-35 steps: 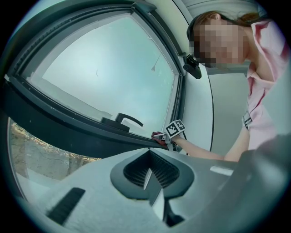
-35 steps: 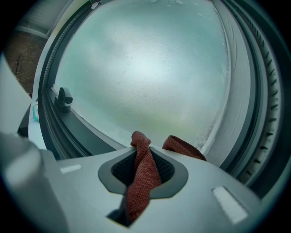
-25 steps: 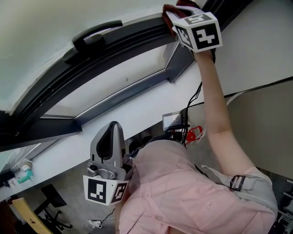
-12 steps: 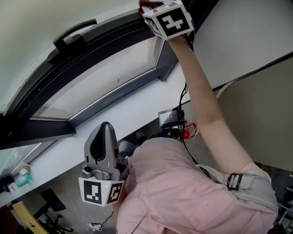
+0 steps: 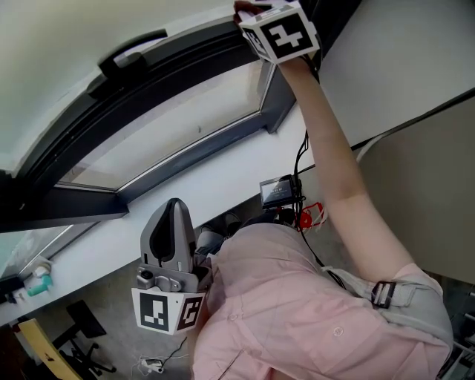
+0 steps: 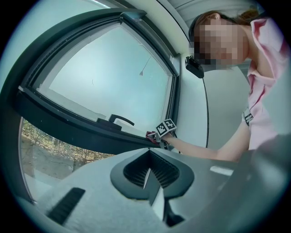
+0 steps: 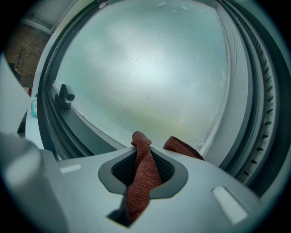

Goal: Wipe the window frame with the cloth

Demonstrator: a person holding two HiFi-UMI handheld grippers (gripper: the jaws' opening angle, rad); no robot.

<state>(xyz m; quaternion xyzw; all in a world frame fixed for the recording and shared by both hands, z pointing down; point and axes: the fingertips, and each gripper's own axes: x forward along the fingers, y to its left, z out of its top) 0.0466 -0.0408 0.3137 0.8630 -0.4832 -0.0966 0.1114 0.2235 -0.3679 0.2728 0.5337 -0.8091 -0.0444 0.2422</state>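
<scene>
A dark grey window frame (image 5: 148, 82) with a black handle (image 5: 133, 48) arcs across the top of the head view. My right gripper (image 5: 256, 15) is raised on an outstretched arm against the frame's upper edge, right of the handle. It is shut on a red woven cloth (image 7: 143, 175), whose loose ends (image 7: 182, 146) lie against the frosted glass (image 7: 145, 68). My left gripper (image 5: 171, 223) hangs low by the person's pink shirt, shut with nothing in it. In the left gripper view the cloth (image 6: 151, 135) shows on the frame past my left gripper (image 6: 150, 175).
A white sill (image 5: 223, 178) runs under the window. Below it sit a small screen (image 5: 278, 191) and cables with a red clip (image 5: 308, 217). A bottle (image 5: 37, 280) stands at the far left. A white wall panel (image 5: 401, 59) borders the frame on the right.
The right gripper with the cloth has slid a little along the upper frame toward the handle. The left gripper has stayed low and shut.
</scene>
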